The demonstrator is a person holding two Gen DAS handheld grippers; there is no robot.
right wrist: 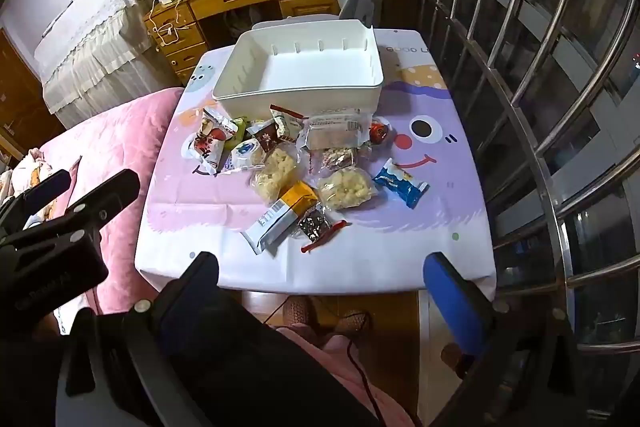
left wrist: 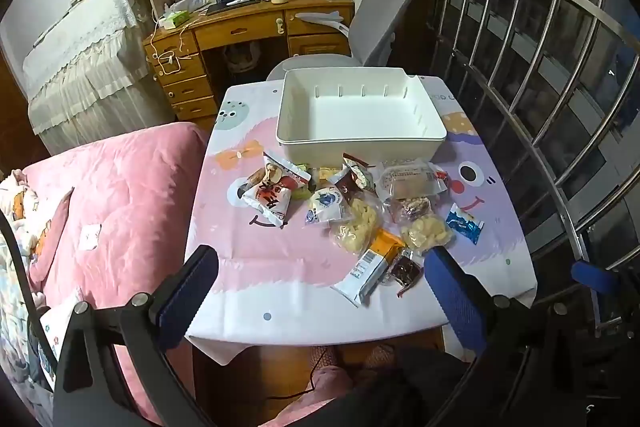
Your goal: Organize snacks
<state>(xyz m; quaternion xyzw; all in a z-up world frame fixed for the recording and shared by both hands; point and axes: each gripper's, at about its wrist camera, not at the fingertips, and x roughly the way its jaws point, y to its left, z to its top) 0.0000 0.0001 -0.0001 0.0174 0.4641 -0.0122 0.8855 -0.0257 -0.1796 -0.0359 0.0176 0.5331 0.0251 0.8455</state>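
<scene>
We hold both grippers above the near edge of the desk (left wrist: 280,311), jaws spread wide and empty. The left gripper (left wrist: 320,279) frames the lower part of its view, and the right gripper (right wrist: 320,277) does the same in its own. Neither touches anything, so we judge the sorting has not begun.

The white bin (left wrist: 360,107) sits at the far end of the desk, upper centre of both views, open side up and empty, ready to take what lies in front of it. The snack packets (left wrist: 352,211) lie in a loose heap in mid-frame, just before the bin's near wall, some overlapping.

The orange-and-white packet (right wrist: 280,219) lies nearest us, flat, its long axis running diagonally from lower left to upper right in the right wrist view, barcode end toward us. The blue wrapper (right wrist: 400,183) lies a little apart at the heap's right, its long axis slanting from upper left to lower right. We think either would suit as a first pick, being clear of the pile.
</scene>
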